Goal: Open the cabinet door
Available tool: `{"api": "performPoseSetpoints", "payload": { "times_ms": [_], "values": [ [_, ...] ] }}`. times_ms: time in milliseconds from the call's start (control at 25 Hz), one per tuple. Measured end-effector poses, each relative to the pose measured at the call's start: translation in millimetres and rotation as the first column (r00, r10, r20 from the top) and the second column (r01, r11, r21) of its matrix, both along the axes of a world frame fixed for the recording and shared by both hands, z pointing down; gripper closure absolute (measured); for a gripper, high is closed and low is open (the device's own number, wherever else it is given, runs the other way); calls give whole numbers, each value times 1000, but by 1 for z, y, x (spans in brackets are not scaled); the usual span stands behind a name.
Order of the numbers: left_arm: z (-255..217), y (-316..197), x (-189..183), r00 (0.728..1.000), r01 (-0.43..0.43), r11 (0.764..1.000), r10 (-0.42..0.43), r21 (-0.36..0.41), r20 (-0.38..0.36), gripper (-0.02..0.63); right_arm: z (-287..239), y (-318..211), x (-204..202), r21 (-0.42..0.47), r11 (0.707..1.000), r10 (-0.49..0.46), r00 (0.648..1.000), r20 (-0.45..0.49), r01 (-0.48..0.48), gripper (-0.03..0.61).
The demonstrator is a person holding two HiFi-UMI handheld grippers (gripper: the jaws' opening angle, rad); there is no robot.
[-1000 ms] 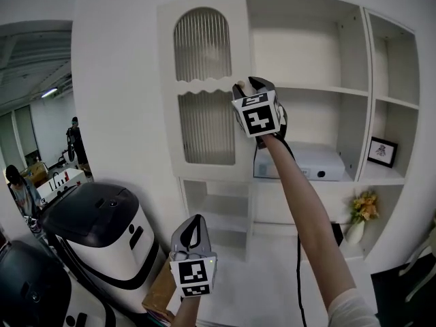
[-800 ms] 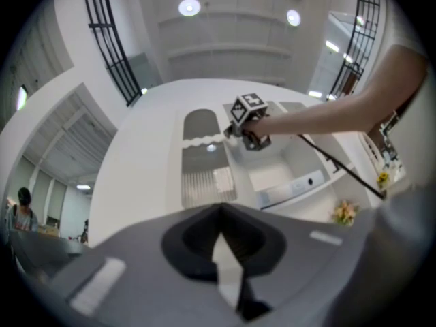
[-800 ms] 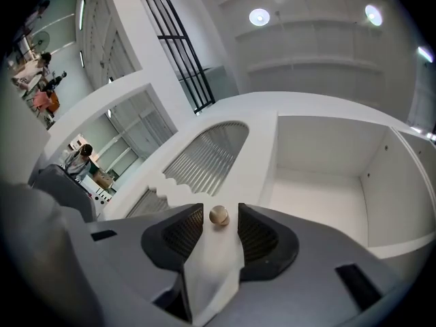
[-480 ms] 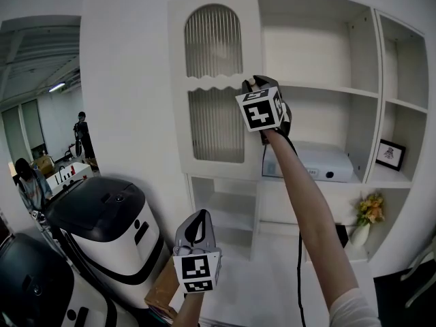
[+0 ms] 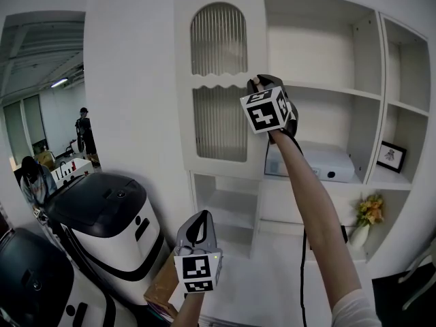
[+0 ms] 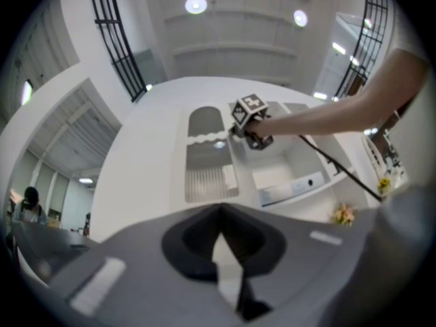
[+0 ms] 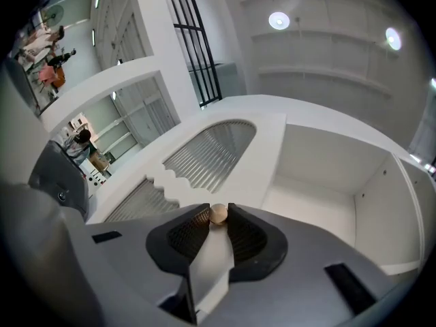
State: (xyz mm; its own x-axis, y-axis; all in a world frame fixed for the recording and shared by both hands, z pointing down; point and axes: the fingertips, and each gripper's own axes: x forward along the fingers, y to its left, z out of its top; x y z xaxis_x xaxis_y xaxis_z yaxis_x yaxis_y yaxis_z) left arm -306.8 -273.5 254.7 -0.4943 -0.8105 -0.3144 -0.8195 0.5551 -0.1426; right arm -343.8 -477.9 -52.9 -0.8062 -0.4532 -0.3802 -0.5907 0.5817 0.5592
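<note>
R gripper (image 7: 218,209) jaws just closed onto cabinet door knob (image 7: 218,214).

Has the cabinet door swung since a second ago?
No. The cabinet door sits flush against the shelf unit as before; the right claw, just closing, pinches its knob.

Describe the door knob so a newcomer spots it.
On the white shelf unit, one door with ribbed panels closes the top-left corner. At its right edge, beside the wavy rail, is the knob: a small tan ball, the door's only tan part.
</note>
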Motion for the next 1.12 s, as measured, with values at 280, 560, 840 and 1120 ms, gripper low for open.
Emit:
{"api": "performPoseSetpoints", "payload": {
  "times_ms": [280, 560, 840, 1120],
  "values": [
    [2, 2, 10, 1000, -14, 1000, 14, 0, -5, 606, 1, 40, 16, 64, 997, -41, 999, 10, 40, 499],
    [3, 11, 10, 1000, -7, 1000, 7, 1, -6, 606, 1, 63, 21, 108, 994, -10, 1000, -22, 12, 499],
    [13, 16, -4, 999, 5, 1000, -5, -1, -39, 606, 2, 98, 26, 215, 977, 6, 1000, -2, -6, 494],
    [19, 5, -4, 999, -7, 1000, 7, -14, -34, 606, 4, 136, 23, 391, 919, 70, 996, -49, -45, 497]
  ]
}}
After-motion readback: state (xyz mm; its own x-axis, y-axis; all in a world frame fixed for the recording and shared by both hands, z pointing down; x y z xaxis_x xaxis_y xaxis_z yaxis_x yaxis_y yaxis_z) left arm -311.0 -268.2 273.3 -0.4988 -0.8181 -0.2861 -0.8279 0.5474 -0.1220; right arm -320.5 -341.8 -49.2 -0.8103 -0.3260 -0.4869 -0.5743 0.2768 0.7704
